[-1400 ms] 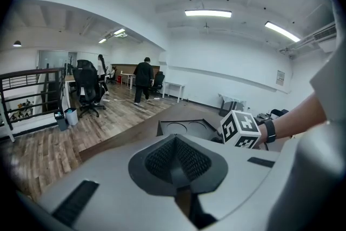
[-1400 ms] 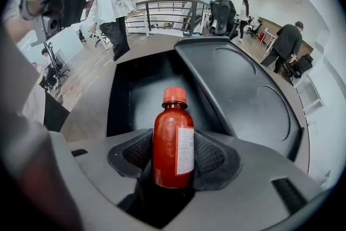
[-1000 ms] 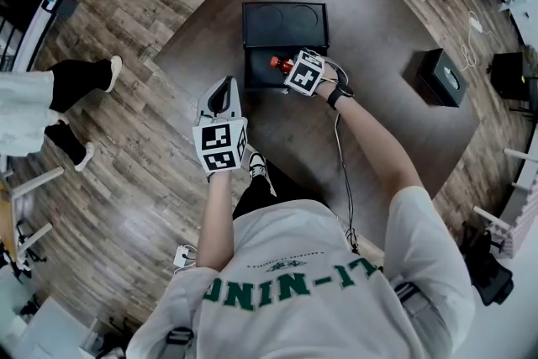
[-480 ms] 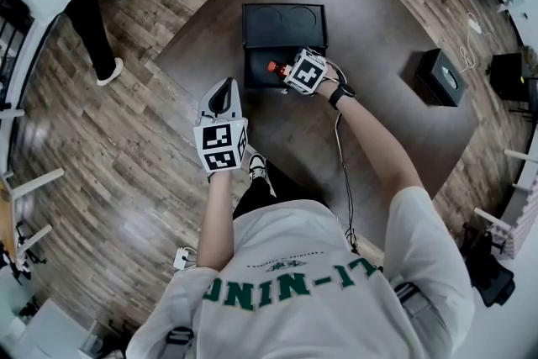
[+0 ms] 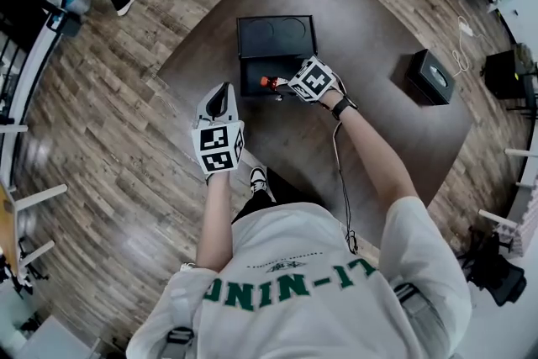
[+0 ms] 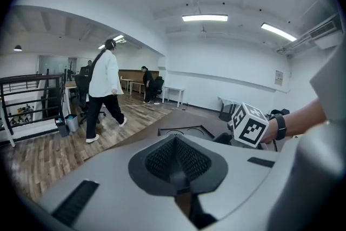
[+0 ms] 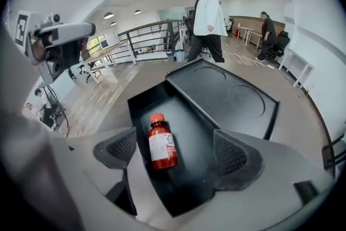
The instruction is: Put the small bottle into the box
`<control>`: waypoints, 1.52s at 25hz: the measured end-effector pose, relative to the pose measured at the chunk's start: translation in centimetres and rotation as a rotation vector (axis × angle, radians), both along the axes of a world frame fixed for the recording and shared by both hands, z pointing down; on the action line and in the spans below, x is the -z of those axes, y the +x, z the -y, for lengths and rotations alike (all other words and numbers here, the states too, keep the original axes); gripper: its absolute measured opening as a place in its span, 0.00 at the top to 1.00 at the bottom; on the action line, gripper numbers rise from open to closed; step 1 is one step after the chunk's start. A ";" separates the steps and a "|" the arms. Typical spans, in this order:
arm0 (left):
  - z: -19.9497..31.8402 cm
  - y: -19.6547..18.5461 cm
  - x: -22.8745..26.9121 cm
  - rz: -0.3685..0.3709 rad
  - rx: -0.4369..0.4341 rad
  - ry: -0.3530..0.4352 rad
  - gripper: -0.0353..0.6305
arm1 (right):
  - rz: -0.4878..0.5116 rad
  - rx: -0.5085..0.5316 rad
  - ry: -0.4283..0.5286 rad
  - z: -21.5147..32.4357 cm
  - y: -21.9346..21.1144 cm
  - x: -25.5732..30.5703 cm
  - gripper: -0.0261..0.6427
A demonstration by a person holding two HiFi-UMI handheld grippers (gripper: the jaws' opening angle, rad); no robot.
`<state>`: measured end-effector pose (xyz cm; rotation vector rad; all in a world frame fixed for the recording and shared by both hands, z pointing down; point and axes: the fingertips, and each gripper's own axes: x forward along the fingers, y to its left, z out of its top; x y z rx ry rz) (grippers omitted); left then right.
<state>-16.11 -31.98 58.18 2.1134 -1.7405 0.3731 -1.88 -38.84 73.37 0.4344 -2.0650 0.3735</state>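
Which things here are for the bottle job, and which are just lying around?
For the job:
- small red bottle with red cap, lying inside the box
- open black rectangular box
- right gripper, whose jaws have just been opening and do not touch the bottle

Just lying about:
- smaller black box on the brown table
- idle left gripper, jaws together
- person in white walking past

Office: desks [image 6: 174, 89], chairs [image 6: 157, 85], strip lights [image 6: 204, 18]
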 end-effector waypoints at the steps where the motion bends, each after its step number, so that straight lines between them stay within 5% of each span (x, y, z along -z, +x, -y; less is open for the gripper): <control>1: -0.1 0.2 0.5 0.001 -0.004 0.008 0.93 | 0.020 -0.019 0.010 -0.1 0.3 0.9 0.28; 14: -0.6 2.1 8.8 0.033 -0.044 0.153 0.93 | 0.363 -0.352 0.319 -2.4 3.6 17.1 0.48; 24: -2.2 3.8 17.1 0.044 -0.061 0.310 0.93 | 0.612 -0.486 0.530 -7.4 3.2 29.8 0.68; 38: -3.9 5.3 22.3 0.039 -0.083 0.424 0.93 | 0.718 -0.552 0.642 -10.4 3.1 37.0 0.94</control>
